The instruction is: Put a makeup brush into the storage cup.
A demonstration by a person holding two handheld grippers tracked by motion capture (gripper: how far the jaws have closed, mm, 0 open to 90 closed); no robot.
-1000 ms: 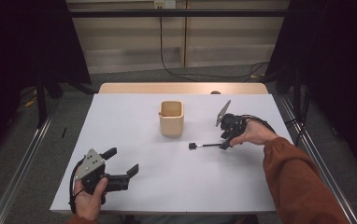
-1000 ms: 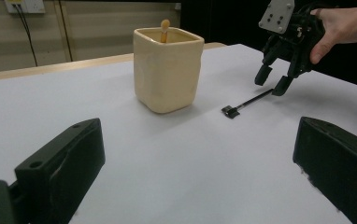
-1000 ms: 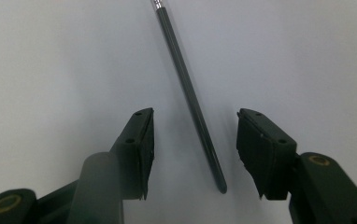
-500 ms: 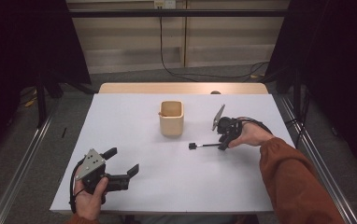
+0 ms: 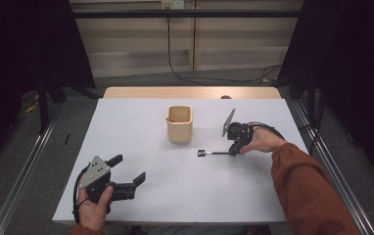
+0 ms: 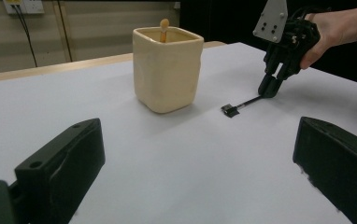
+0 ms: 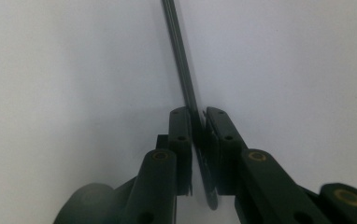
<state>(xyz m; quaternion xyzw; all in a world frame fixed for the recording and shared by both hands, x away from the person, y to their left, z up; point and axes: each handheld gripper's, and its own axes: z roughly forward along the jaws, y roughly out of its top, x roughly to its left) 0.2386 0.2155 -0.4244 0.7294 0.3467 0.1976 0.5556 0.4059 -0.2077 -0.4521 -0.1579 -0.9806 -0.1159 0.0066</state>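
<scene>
The right gripper (image 5: pixel 233 149) stands on the right half of the white bench (image 5: pixel 190 196), right of the cup, tipped down with its jaws clamped on the end of a thin black tool (image 5: pixel 213 153). The tool lies flat on the bench, running left from the jaws to a small square head just below and right of the cream cup (image 5: pixel 179 124); tool and cup are apart. In the right gripper view the handle (image 7: pixel 186 79) runs up between the closed jaws and is cut off by the top edge, so the head is out of frame there. What kind of tool this is cannot be made out; the head is too small in the high view and the left gripper view. The left gripper (image 5: pixel 125 172) sits at the near left corner of the bench, well apart from the cup, jaws spread wide and holding nothing. A pale stick (image 6: pixel 164 28) rises from the cup; its lower part is hidden by the cup wall.
</scene>
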